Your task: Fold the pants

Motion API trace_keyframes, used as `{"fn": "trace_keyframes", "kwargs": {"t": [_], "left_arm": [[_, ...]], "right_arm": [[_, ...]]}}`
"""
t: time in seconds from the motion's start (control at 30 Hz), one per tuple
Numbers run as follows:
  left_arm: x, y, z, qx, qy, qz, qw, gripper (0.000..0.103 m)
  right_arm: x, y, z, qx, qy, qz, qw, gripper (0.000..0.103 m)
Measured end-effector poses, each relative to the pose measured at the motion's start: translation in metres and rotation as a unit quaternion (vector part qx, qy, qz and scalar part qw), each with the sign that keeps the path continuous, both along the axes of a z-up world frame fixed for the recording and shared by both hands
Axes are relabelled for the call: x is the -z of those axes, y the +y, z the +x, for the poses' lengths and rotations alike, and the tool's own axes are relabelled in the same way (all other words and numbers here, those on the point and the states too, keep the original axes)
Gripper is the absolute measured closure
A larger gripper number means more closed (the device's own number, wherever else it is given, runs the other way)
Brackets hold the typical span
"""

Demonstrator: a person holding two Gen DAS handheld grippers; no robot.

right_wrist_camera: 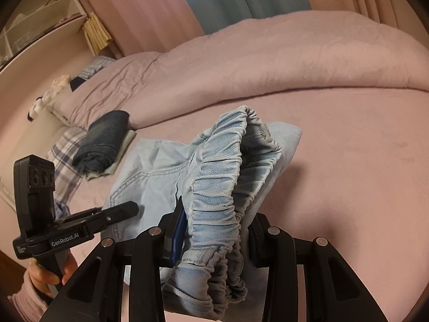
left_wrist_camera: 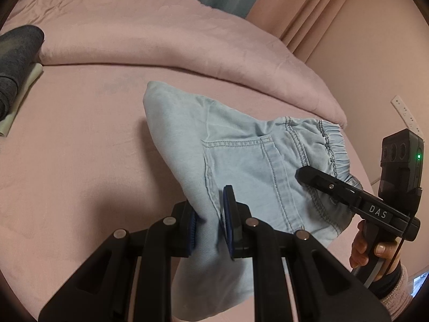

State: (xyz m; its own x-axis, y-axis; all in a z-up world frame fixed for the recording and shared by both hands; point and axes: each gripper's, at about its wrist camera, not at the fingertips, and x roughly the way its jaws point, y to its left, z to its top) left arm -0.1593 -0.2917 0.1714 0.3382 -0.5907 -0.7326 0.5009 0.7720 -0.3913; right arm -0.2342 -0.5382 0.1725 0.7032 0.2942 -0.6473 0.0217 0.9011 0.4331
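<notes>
1. My left gripper (left_wrist_camera: 209,225) and right gripper (right_wrist_camera: 214,238) each pinch the light blue pants (left_wrist_camera: 241,161), whose bunched cloth fills the space between and ahead of them.
2. The bare pink sheet (left_wrist_camera: 80,139) lies open to the left of the pants.
3. A rolled duvet (left_wrist_camera: 166,40) walls off the far side.
4. A folded dark garment (right_wrist_camera: 104,142) sits at the far left, well apart from the pants.
</notes>
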Motion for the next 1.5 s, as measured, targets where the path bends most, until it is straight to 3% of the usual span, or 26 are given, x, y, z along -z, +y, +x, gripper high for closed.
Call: {"fn": "trace_keyframes", "kwargs": {"t": [0.13,0.2,0.23,0.3,0.37,0.47,0.67,0.73,0.8,0.93,1.07,1.17,1.37,1.5], "left_arm": [[0.019,-0.009,0.016,-0.005,0.014,0.025,0.9996,0.087],[0.023,-0.010,0.020,-0.009,0.013,0.036,0.9992,0.082],[0.025,-0.010,0.021,-0.010,0.014,0.041,0.9990,0.079],[0.030,-0.012,0.025,-0.009,0.014,0.057,0.9983,0.071],[0.032,-0.015,0.025,-0.013,0.004,0.083,0.9965,0.060],[0.031,-0.011,0.023,-0.021,-0.009,0.105,0.9942,0.046],[0.018,-0.005,0.007,-0.034,-0.057,0.156,0.9856,0.033],[0.017,-0.008,0.004,-0.036,-0.067,0.168,0.9829,0.018],[0.022,-0.014,0.005,-0.035,-0.073,0.178,0.9808,0.013],[0.039,-0.018,0.006,-0.042,-0.057,0.203,0.9767,0.012],[0.047,-0.017,0.007,-0.052,-0.063,0.218,0.9725,0.001],[0.046,-0.015,0.007,-0.061,-0.052,0.218,0.9726,0.000],[0.024,-0.013,-0.013,-0.068,-0.060,0.236,0.9676,0.001],[-0.002,-0.001,-0.032,-0.093,-0.072,0.222,0.9679,0.001]], "right_arm": [[0.020,-0.005,0.018,0.008,0.034,0.006,0.999,0.063],[0.031,-0.009,0.022,0.016,0.059,0.002,0.998,0.058],[0.034,-0.012,0.024,0.020,0.069,-0.002,0.997,0.055],[0.042,-0.014,0.026,0.027,0.089,-0.011,0.996,0.038],[0.048,-0.016,0.024,0.034,0.102,-0.022,0.994,0.032],[0.045,-0.016,0.018,0.041,0.100,-0.048,0.993,0.022],[0.014,-0.013,-0.004,0.060,0.079,-0.126,0.987,0.022],[0.002,-0.014,-0.012,0.082,0.058,-0.166,0.981,0.022],[-0.007,-0.007,-0.022,0.079,0.038,-0.196,0.977,0.022],[0.012,0.004,-0.023,0.063,0.078,-0.249,0.963,0.022],[0.030,-0.004,-0.018,0.060,0.110,-0.228,0.966,0.022],[0.031,-0.007,-0.014,0.059,0.114,-0.222,0.967,0.020],[0.010,0.005,-0.027,0.075,0.092,-0.195,0.974,0.020],[-0.013,0.018,-0.044,0.073,0.078,-0.193,0.975,0.020]]}}
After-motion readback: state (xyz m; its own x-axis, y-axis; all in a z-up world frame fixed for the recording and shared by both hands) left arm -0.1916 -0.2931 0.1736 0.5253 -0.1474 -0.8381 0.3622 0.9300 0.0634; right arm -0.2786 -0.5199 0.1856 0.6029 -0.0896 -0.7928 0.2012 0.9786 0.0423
